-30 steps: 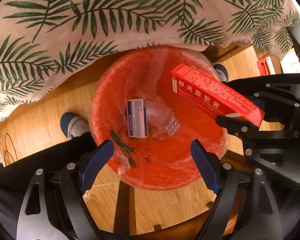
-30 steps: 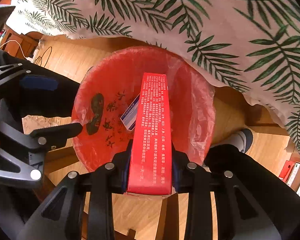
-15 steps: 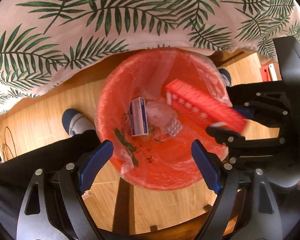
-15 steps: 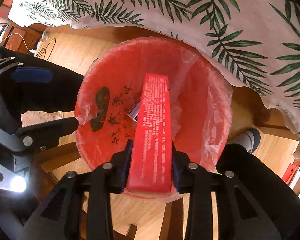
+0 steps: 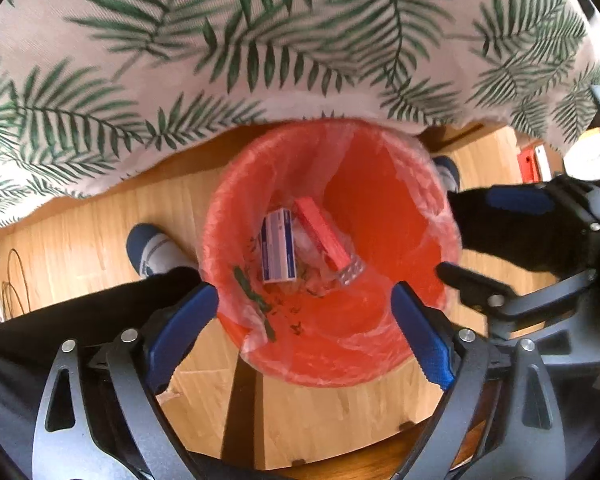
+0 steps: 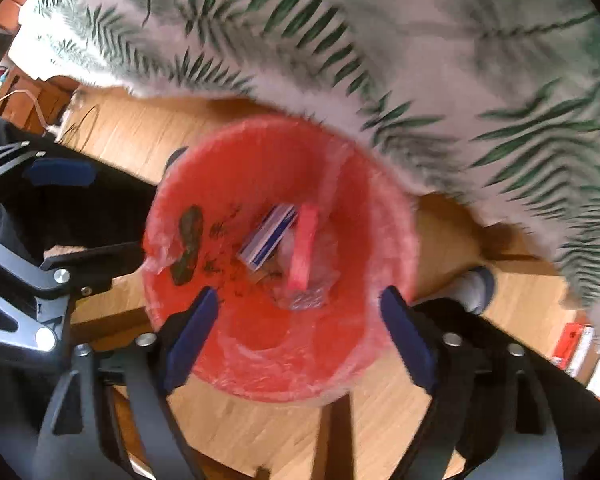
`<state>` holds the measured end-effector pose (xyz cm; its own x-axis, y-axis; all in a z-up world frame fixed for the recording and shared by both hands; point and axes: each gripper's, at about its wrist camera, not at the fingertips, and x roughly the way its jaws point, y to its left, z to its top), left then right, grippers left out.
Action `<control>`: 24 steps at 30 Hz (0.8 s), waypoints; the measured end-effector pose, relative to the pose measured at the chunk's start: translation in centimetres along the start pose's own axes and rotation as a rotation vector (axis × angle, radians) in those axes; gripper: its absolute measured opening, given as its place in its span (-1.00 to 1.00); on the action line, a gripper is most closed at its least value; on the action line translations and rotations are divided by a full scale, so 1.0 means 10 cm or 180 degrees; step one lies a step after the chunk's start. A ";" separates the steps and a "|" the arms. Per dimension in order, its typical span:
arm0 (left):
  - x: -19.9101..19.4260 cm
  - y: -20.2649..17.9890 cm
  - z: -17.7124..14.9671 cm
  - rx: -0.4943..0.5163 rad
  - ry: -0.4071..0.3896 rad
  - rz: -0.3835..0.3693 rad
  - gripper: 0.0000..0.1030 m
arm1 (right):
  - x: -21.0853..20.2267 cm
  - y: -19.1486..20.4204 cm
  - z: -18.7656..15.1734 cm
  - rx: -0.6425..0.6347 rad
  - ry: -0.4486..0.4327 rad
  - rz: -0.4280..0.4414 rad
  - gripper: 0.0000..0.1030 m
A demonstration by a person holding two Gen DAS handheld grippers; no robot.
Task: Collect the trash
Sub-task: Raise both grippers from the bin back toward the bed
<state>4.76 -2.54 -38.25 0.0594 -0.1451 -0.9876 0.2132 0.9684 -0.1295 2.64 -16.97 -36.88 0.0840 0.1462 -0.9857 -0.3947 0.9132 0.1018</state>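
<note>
Both above the red bin (image 5: 380, 208) on the wooden floor (image 5: 80, 236). Right hand-held gripper (image 6: 300, 320): jaws just opened wide, nothing between them. Left hand-held gripper (image 5: 304, 328): also spread wide, empty. Red box (image 5: 322, 234) down in the bin, touching the blue-and-white box (image 5: 278, 250).

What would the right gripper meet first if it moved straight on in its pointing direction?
The open right gripper points down into the red bin. It would probably meet the bin's plastic liner near the blister pack; depth is unclear.
</note>
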 end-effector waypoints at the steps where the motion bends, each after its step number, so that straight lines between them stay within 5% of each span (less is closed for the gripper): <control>1: -0.06 0.00 0.00 -0.0011 -0.0060 -0.0006 0.78 | -0.09 0.00 0.00 -0.0003 -0.0074 -0.0060 0.77; 10: -0.87 -0.14 0.17 0.0221 -0.0823 0.0292 0.78 | -1.18 -0.24 0.05 0.0229 -0.1076 -0.0115 0.90; 17: -1.67 -0.05 0.63 0.0300 -0.1400 0.0417 0.88 | -1.85 -0.37 0.39 0.0188 -0.1679 -0.0277 0.90; 24: -2.15 0.12 1.34 0.0334 -0.1679 0.0520 0.88 | -2.13 -0.57 1.05 0.0248 -0.1816 -0.0374 0.90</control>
<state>16.76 -0.96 -16.04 0.5736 -0.1028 -0.8126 0.2546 0.9653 0.0577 12.73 -21.29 -15.05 0.6108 0.2041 -0.7650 -0.2863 0.9578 0.0269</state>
